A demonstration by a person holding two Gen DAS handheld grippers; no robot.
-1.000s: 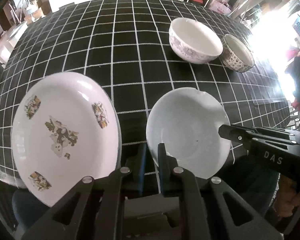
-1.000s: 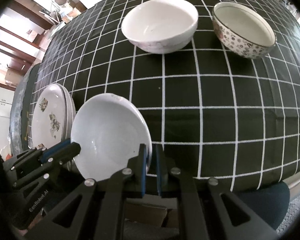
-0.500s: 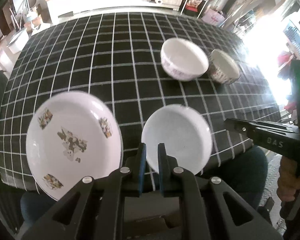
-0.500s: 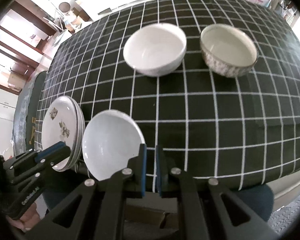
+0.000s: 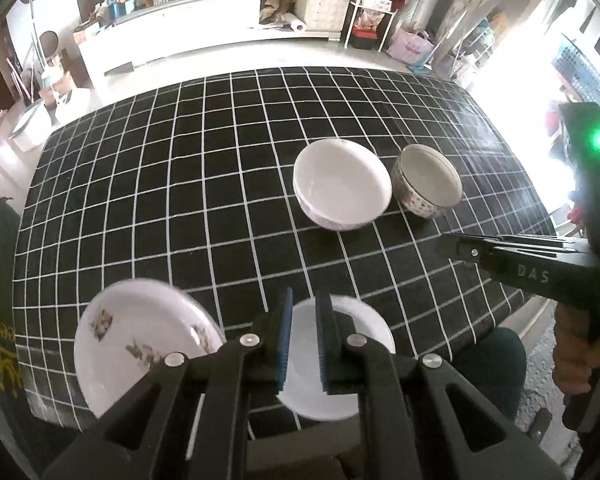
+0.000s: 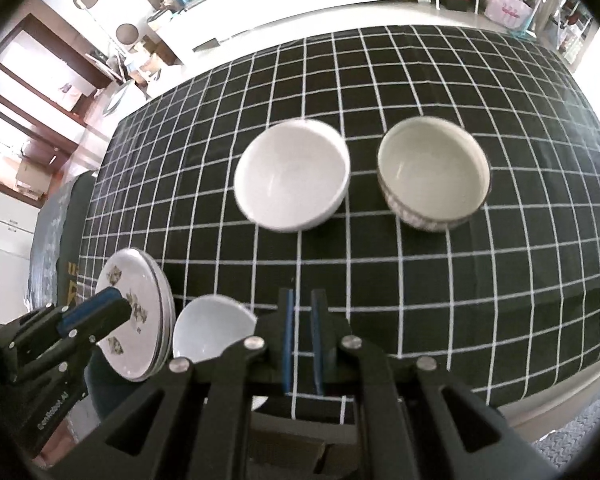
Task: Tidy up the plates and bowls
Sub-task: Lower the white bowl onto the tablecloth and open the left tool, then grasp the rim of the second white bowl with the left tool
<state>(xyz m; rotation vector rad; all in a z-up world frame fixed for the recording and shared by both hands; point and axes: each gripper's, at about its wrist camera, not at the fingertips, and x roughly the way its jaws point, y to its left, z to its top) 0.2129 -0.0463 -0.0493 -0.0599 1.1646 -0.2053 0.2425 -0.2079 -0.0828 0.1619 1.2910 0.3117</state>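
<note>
Grippers first: left gripper (image 5: 303, 338) is clenched on nothing, blue pads nearly together with only a thin slit between them. Right gripper (image 6: 301, 344) same, closed and empty. Both hang above the near table edge, pointing steeply down, so neither is committed to a dish yet.

Layout, right wrist view:
- Patterned plates (image 6: 134, 312) at 8 o'clock, near-left edge of the checked tablecloth (image 6: 500, 280). Rims show more than one plate stacked, so that pile looks started.
- Plain white shallow dish (image 6: 212, 330) at 7 o'clock, just beside the stack, rims very close; cannot tell if they touch. It sits right at the table edge, partly hidden by the gripper frame.
- White bowl (image 6: 292, 180) at 12 o'clock, mid-table.
- Patterned bowl (image 6: 434, 174) at 1 o'clock, just beside the white one, apart by a narrow gap.

Left wrist view agrees: stack (image 5: 144, 340) at 8 o'clock, shallow dish (image 5: 364, 332) directly under the pads, bowls at 1 o'clock.

Judgement: flats are grouped near, deep bowls far. Likely remaining: nest the two bowls. Jaws must open before any rim pinch. Risk: shallow dish so close to the edge could get knocked off.
</note>
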